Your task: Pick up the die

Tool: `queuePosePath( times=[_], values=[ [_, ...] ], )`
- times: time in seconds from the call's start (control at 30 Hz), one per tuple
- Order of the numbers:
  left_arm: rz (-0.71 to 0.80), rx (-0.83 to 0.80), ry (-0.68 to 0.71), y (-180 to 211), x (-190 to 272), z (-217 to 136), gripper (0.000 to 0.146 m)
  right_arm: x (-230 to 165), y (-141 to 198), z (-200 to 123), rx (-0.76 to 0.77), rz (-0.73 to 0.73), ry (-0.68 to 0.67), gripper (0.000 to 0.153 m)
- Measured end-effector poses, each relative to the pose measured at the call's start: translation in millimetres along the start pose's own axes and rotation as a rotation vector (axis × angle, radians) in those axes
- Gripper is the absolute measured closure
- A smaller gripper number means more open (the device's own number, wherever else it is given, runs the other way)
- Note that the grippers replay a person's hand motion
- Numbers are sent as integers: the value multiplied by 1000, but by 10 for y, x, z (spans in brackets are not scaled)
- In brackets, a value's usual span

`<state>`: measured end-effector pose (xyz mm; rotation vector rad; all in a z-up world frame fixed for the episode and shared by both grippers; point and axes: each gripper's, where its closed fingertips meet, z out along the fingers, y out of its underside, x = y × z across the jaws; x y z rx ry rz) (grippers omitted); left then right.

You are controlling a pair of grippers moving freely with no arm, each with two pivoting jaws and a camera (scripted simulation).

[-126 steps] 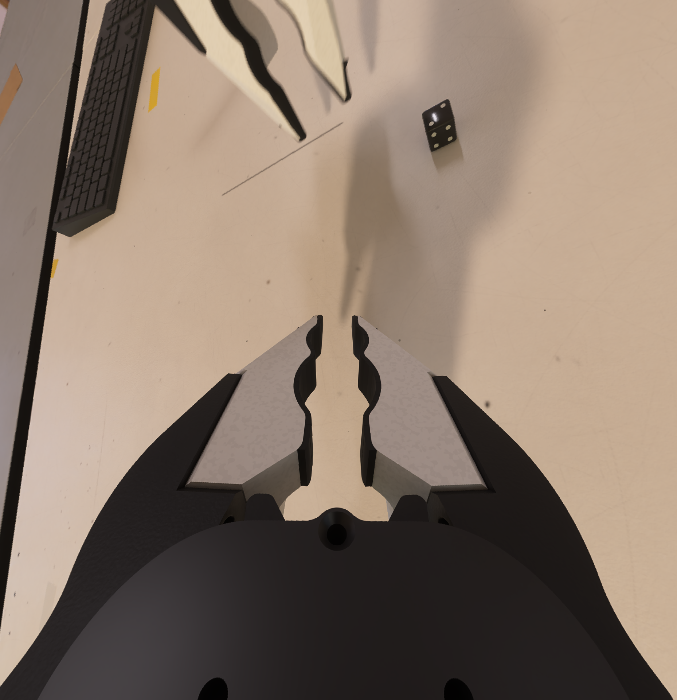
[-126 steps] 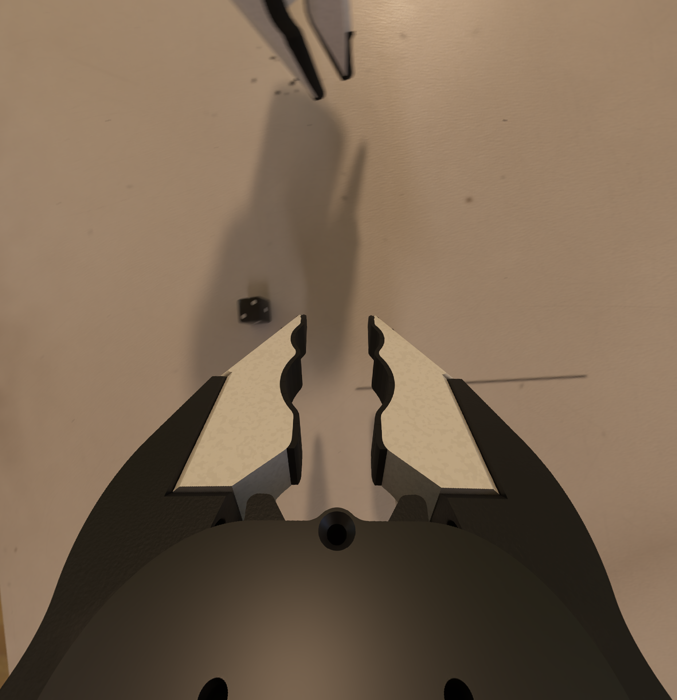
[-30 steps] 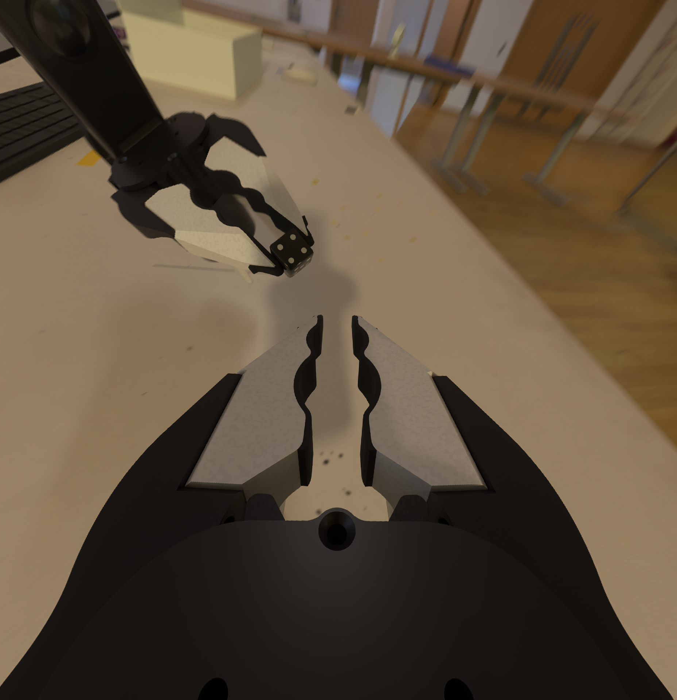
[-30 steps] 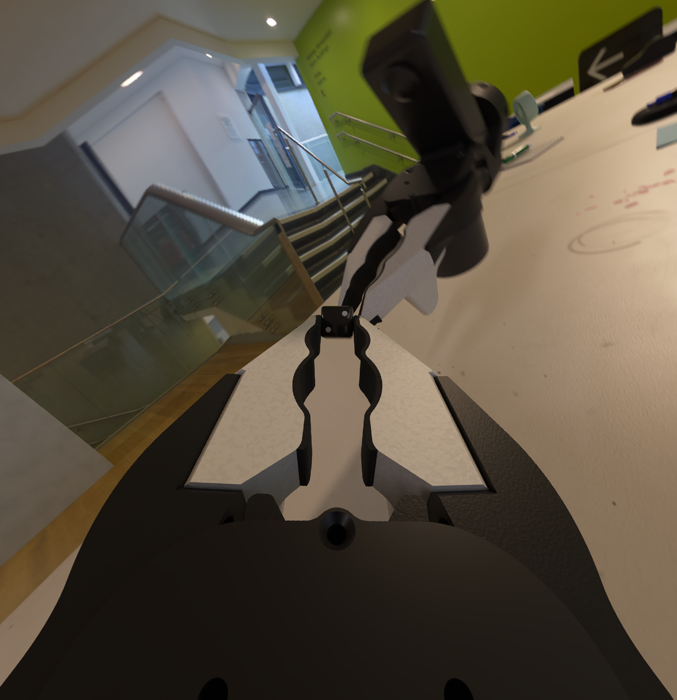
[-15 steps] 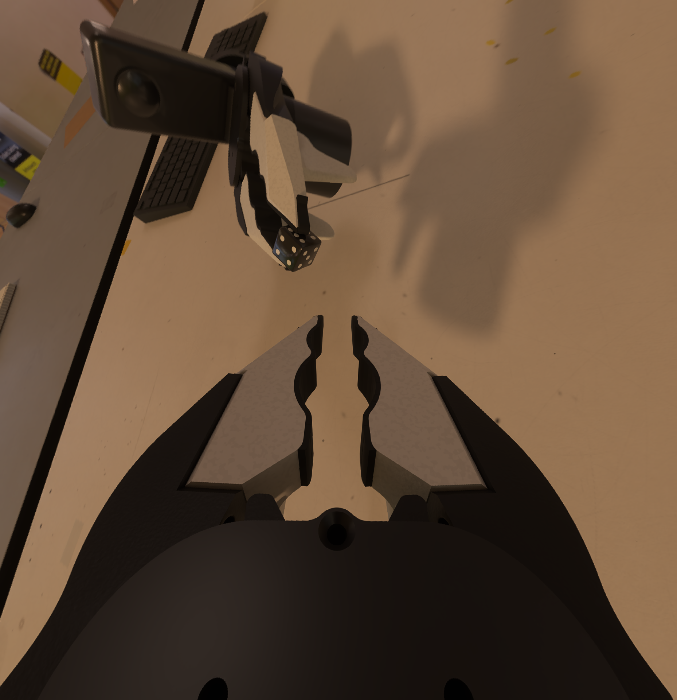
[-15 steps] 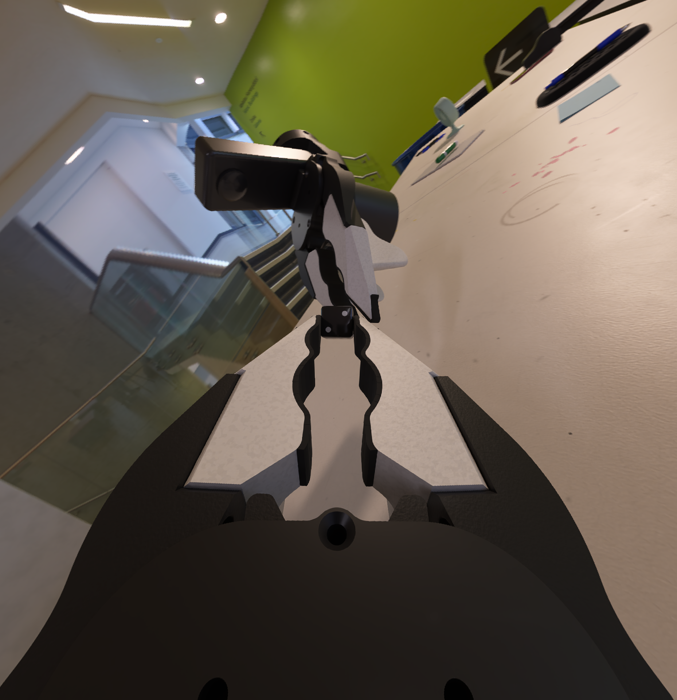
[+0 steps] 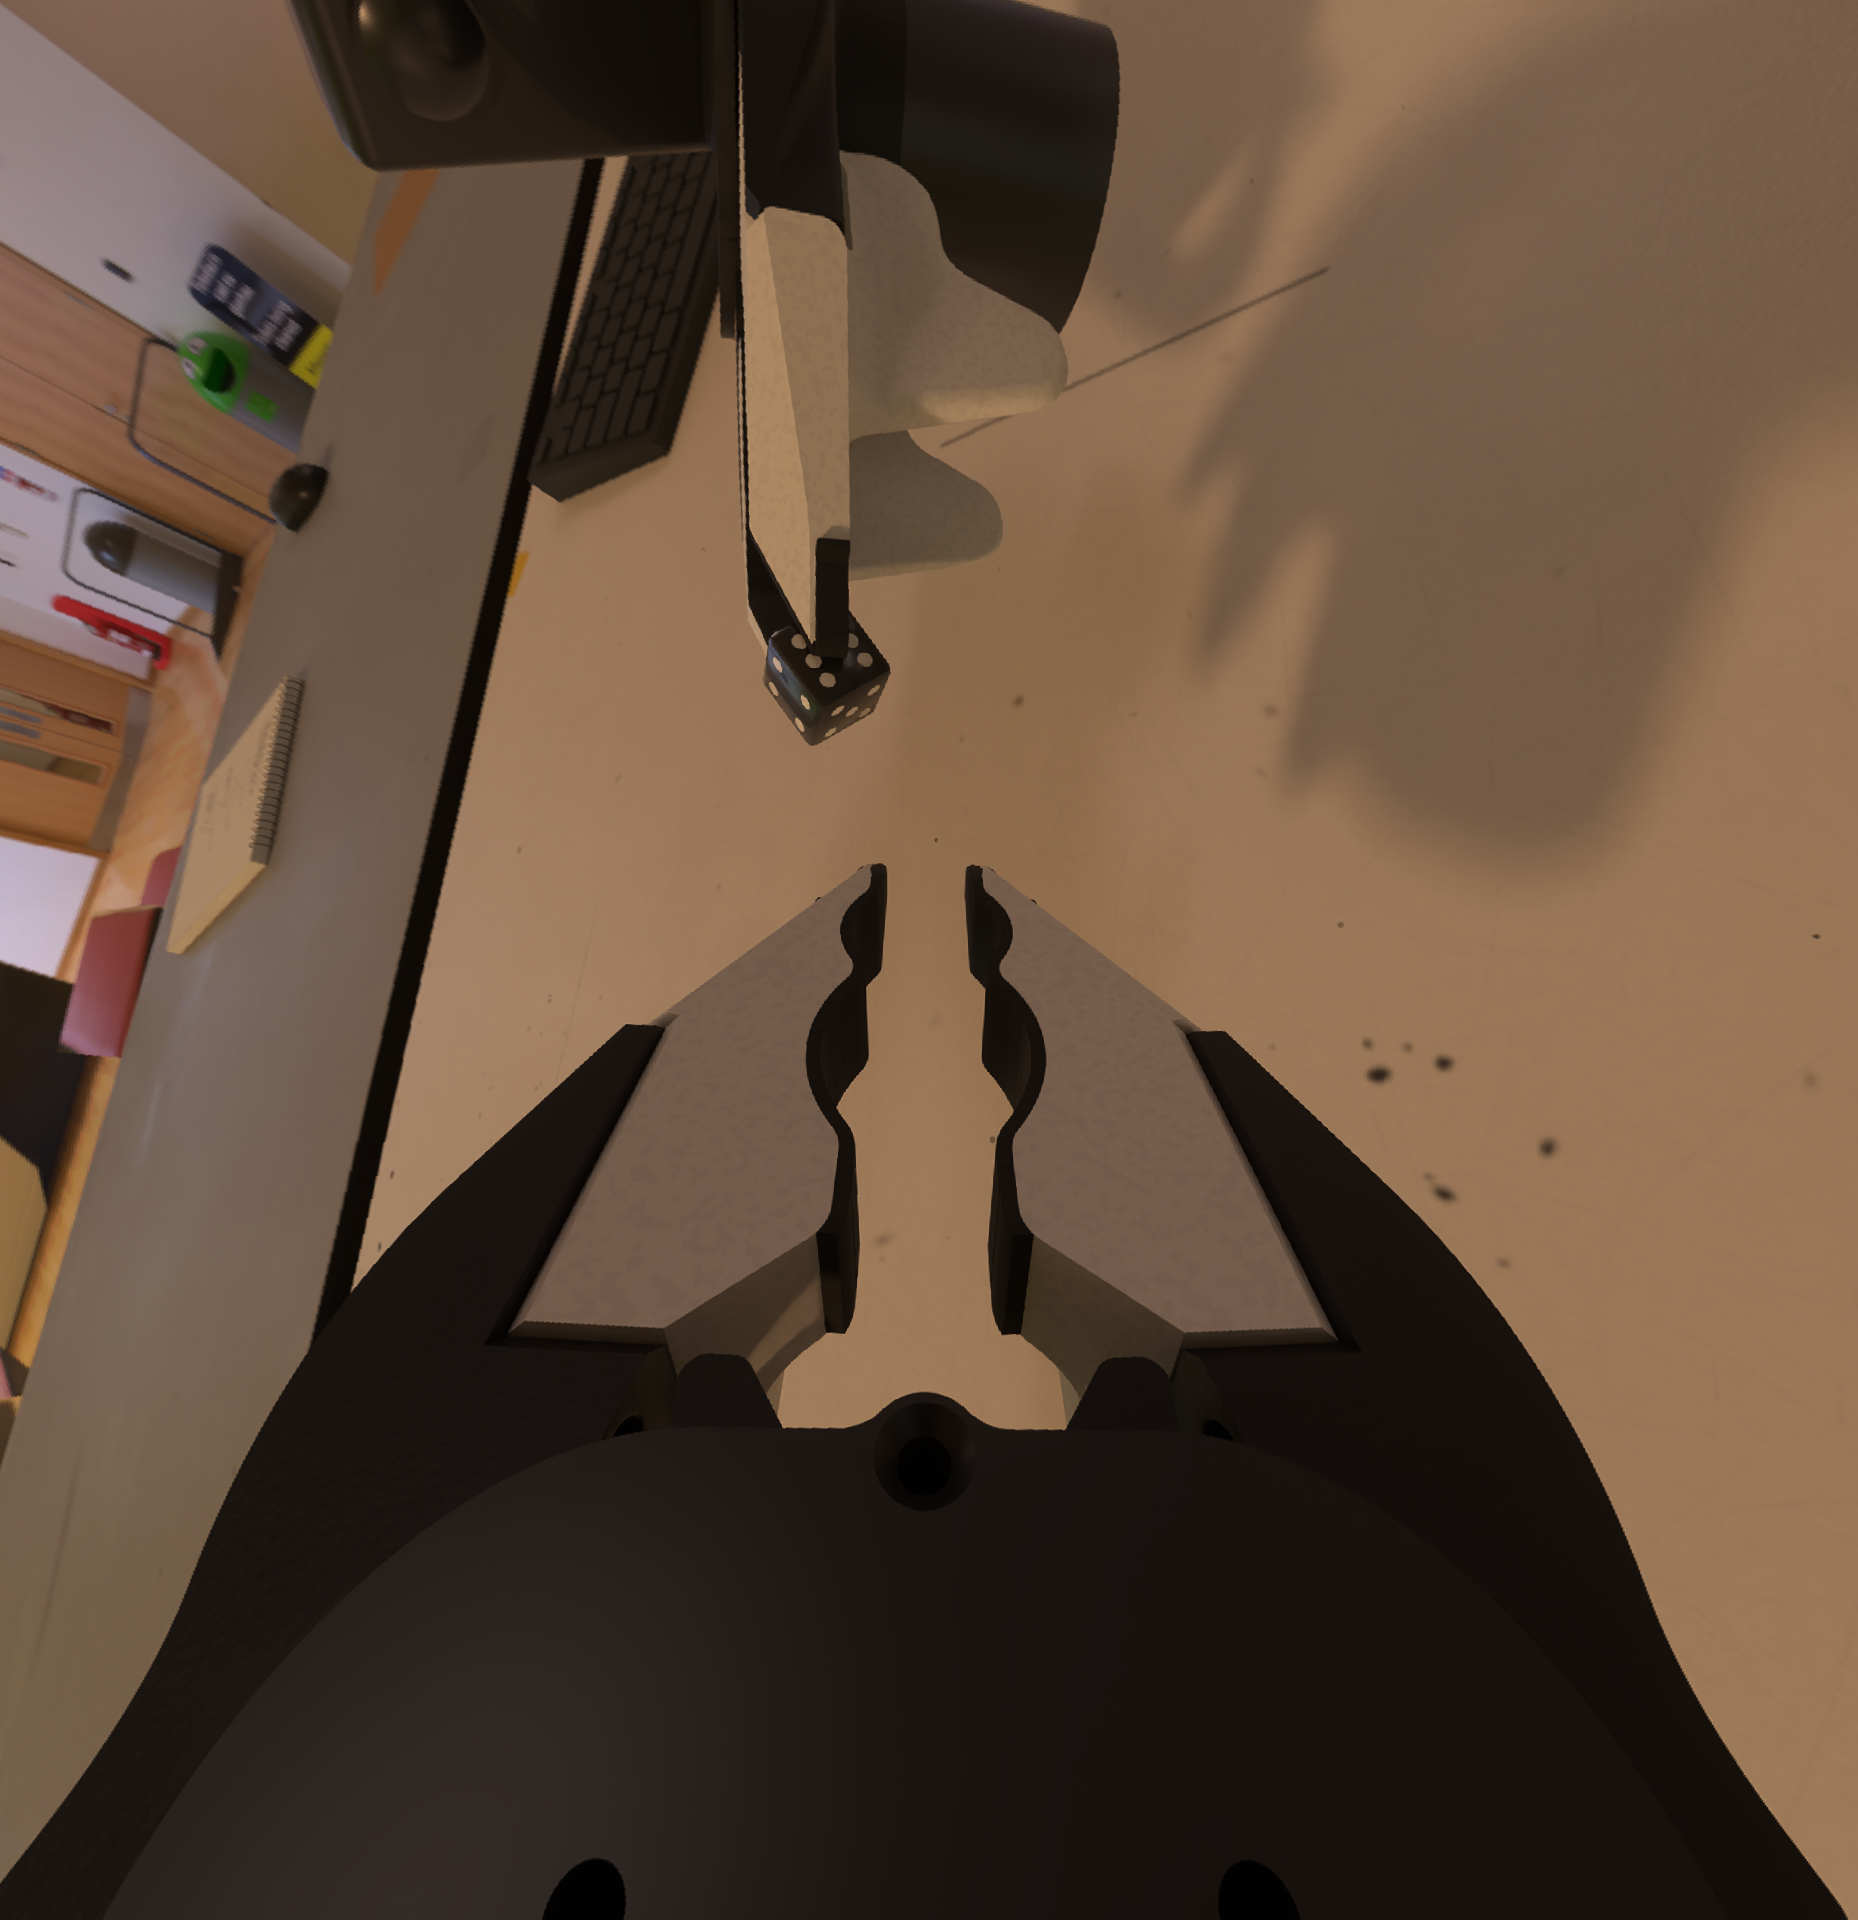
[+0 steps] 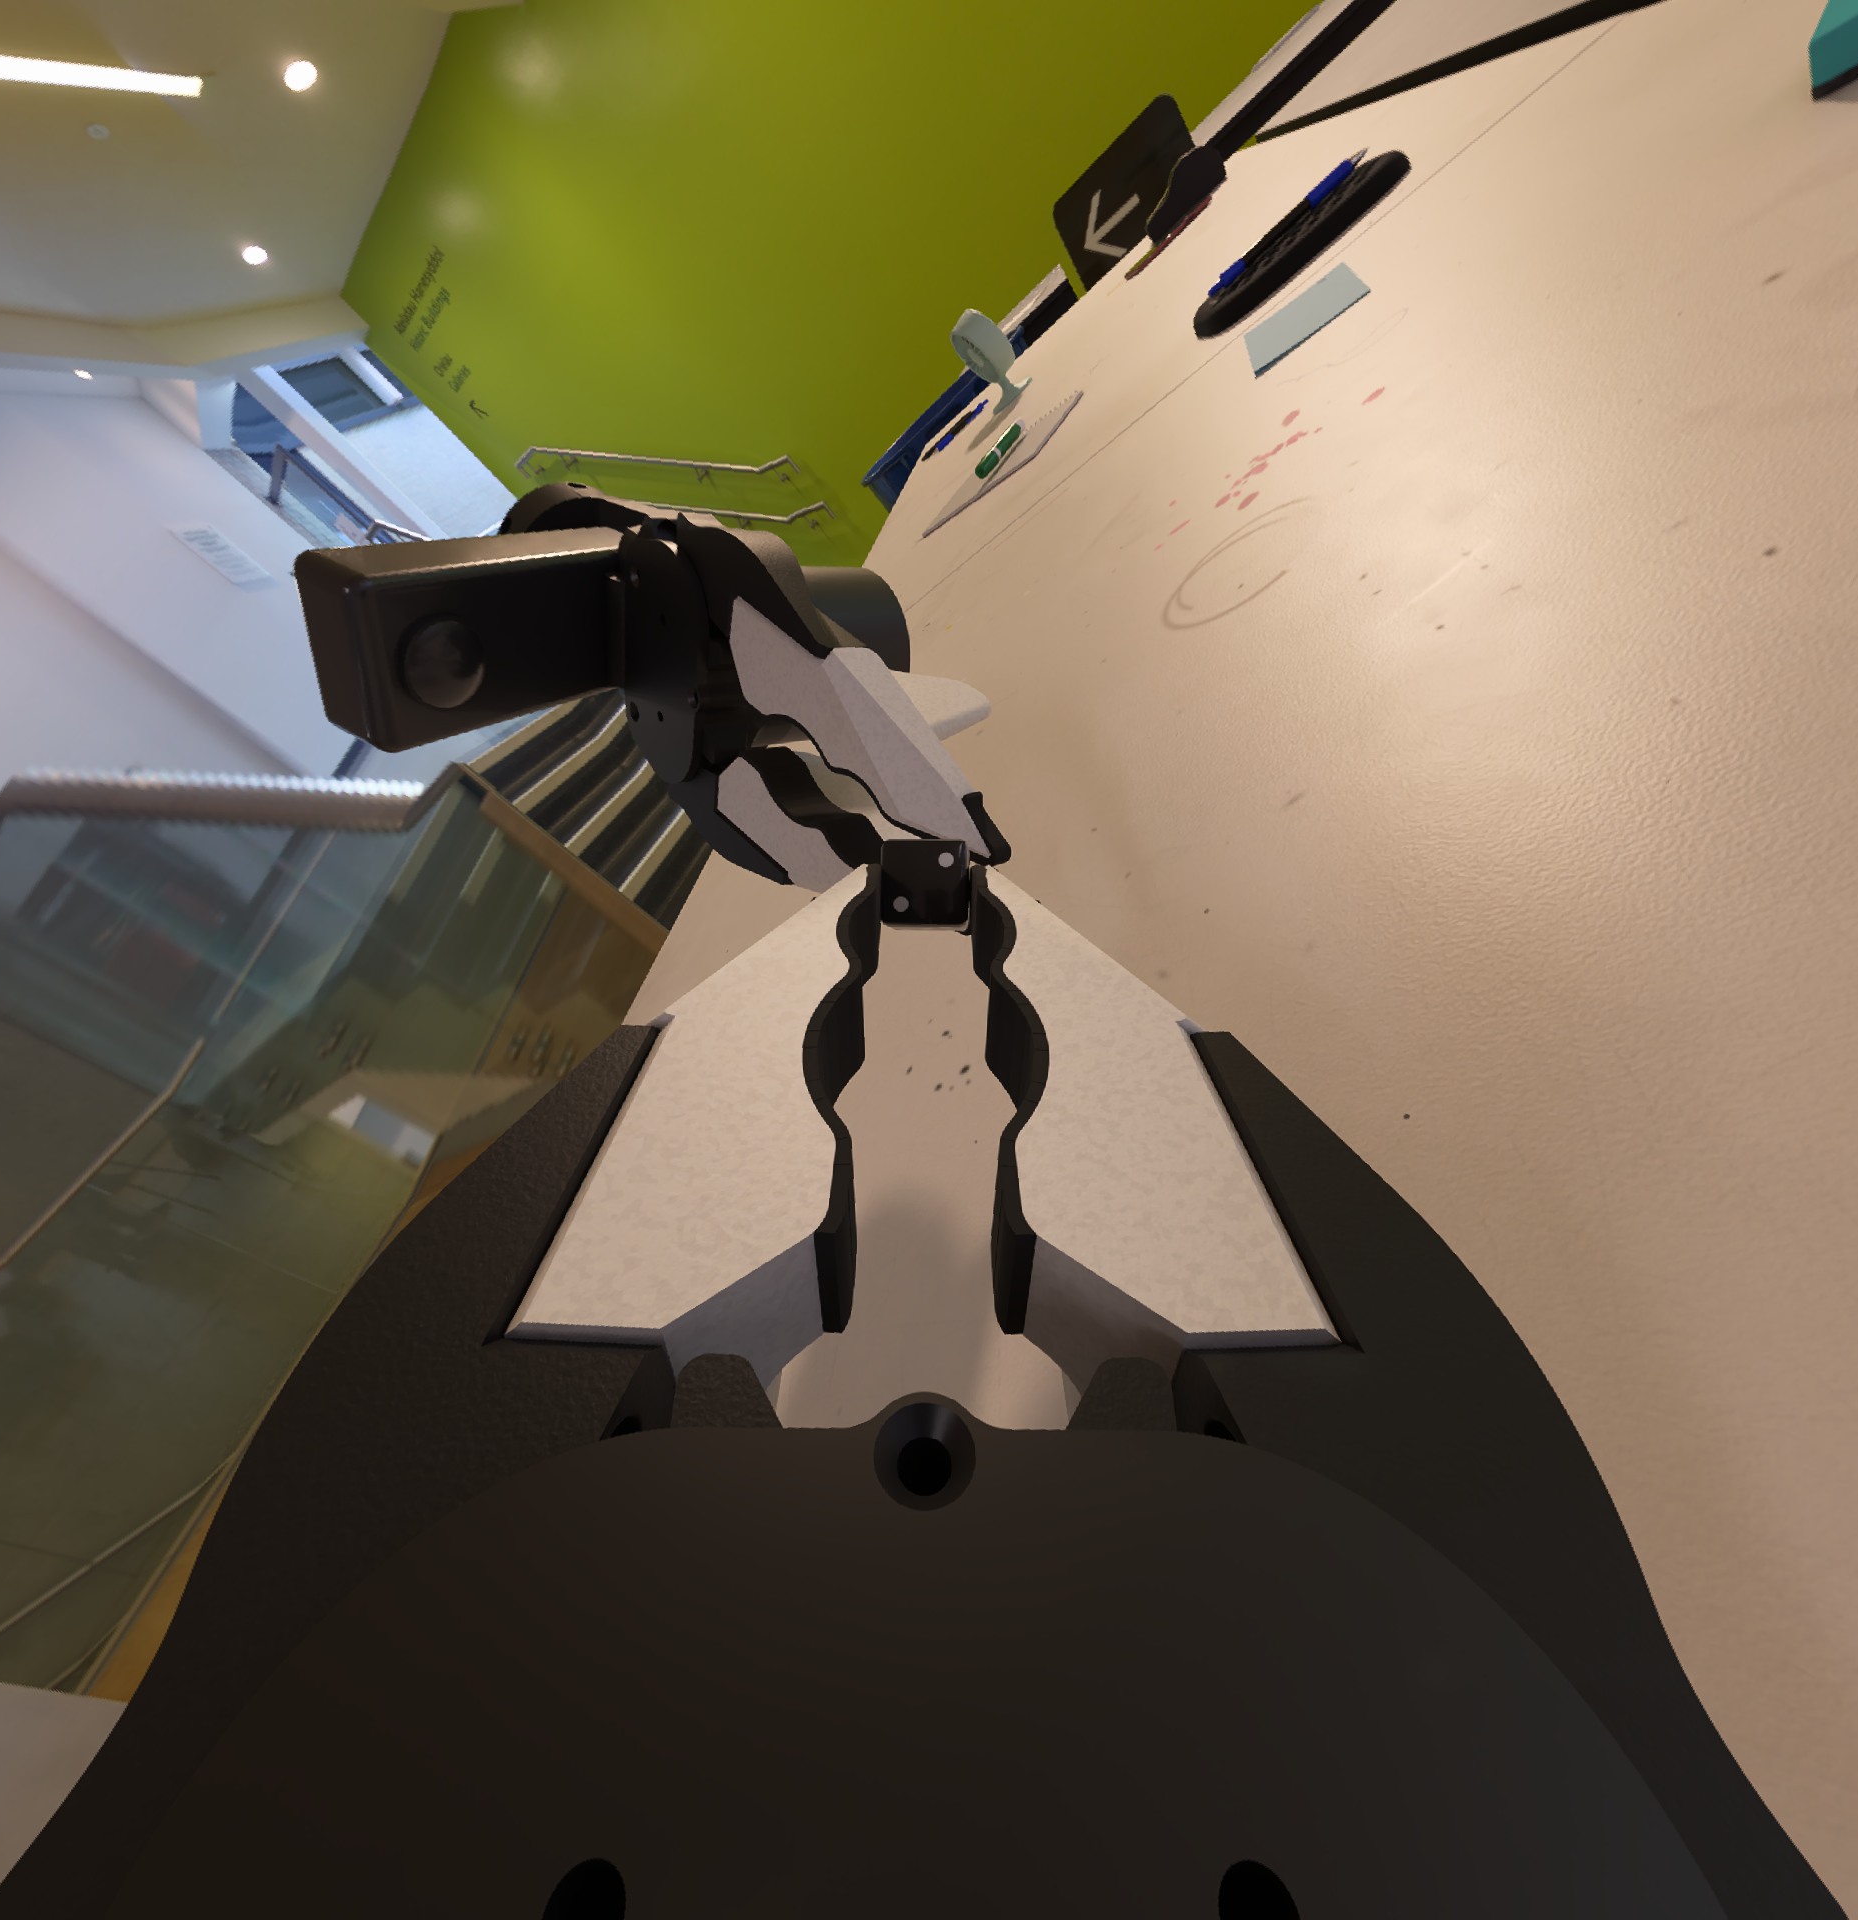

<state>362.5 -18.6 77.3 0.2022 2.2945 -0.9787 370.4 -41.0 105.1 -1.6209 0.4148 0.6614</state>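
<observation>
1. The right gripper [image 8: 925,883] is clenched on the black die [image 8: 923,883], pinched between its very fingertips and held clear above the beige table [image 8: 1476,831].
2. The left gripper [image 7: 925,883] grips nothing — its jaws stand slightly parted with bare table showing in the gap; the die [image 7: 826,686] hangs just ahead of its tips.
3. Ahead and left of the left jaws lie a black keyboard [image 7: 634,322] and a spiral notebook [image 7: 234,810].
4. Beyond the right jaws — a green wall [image 8: 748,208], a glass railing [image 8: 229,935], and, far ahead to the right on the table, a black tray with pens [image 8: 1304,244].
</observation>
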Motion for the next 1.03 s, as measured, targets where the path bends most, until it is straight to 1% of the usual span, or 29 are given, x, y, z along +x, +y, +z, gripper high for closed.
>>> queuePosePath(
  times=[0.13, 0.47, 0.8, 0.9, 1.03],
  values=[
    [4, 38, -23, -41, -22, -17, 131, -48, -37, -6, 4, -27, -6, 136],
    [-10, 124, -22, -141, -15, -57, 131, -188, -99, -17, 25, -96, -62, 136],
    [-101, 241, 6, -231, -16, -100, 131, -290, -196, -88, 48, -152, -83, 136],
    [-132, 314, 42, -277, 6, -151, 132, -398, -242, -150, 41, -239, -103, 136],
    [-168, 436, 141, -414, 86, -217, 132, -568, -226, -211, -41, -434, -104, 136]
  ],
)
